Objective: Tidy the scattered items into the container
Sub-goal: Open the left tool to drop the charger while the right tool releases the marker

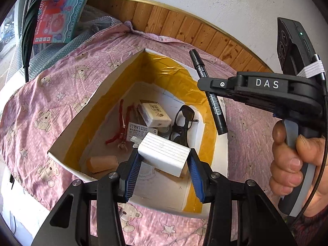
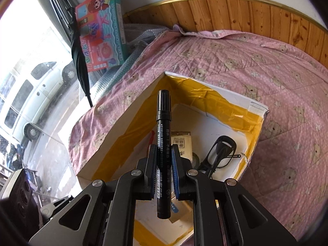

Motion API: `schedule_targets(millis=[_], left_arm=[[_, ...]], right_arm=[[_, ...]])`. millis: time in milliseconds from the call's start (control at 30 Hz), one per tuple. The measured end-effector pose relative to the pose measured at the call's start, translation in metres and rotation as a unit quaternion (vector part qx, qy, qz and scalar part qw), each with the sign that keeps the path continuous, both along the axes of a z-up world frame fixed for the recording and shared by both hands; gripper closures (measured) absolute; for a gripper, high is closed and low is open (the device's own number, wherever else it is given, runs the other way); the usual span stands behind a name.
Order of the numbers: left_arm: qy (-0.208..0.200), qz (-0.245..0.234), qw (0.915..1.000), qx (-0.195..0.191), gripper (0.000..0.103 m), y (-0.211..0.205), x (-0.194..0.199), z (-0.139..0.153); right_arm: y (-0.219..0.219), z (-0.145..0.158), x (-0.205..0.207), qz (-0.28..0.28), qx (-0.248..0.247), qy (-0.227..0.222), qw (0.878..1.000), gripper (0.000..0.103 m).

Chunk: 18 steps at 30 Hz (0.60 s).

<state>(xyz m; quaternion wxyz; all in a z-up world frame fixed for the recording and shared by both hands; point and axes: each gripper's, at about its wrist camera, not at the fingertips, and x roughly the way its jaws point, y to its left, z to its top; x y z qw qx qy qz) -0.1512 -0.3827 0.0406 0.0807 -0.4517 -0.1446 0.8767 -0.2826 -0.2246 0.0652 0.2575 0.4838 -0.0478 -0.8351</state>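
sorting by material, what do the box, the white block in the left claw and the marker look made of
Box: white cardboard, matte, thin cut edges, with glossy crinkled yellow tape inside. White block: seemingly hard plastic, smooth with faint ridges; metal prongs suggest a charger. Marker: black plastic, slight sheen, printed label.

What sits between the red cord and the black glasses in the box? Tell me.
In the left wrist view, a pale carton on a staples box lies between the red cord and the glasses.
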Motion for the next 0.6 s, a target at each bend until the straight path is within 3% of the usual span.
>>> schedule_targets(millis=[167,233,300,400,500,600], left_arm=[[-0.009,-0.003,0.9999,-0.014,0.056,0.002,-0.01,-0.008],[-0.01,0.0,0.9997,-0.021,0.056,0.003,-0.013,-0.01],[-0.012,0.006,0.9995,-0.029,0.055,0.003,-0.016,-0.012],[-0.016,0.017,0.999,-0.039,0.054,0.002,-0.019,-0.015],[-0.017,0.02,0.999,-0.037,0.042,0.001,-0.018,-0.014],[-0.011,0.018,0.999,-0.039,0.041,0.003,-0.015,-0.009]], right_arm=[[-0.003,-0.014,-0.018,-0.008,0.023,0.002,1.0,0.086],[0.001,-0.019,-0.022,-0.013,0.02,-0.002,1.0,0.069],[0.004,-0.021,-0.023,-0.018,0.024,-0.002,1.0,0.063],[0.008,-0.021,-0.016,-0.016,0.022,-0.002,1.0,0.063],[0.007,-0.014,-0.001,-0.005,0.034,0.015,0.999,0.063],[0.007,-0.005,0.018,0.005,0.047,0.039,0.998,0.063]])
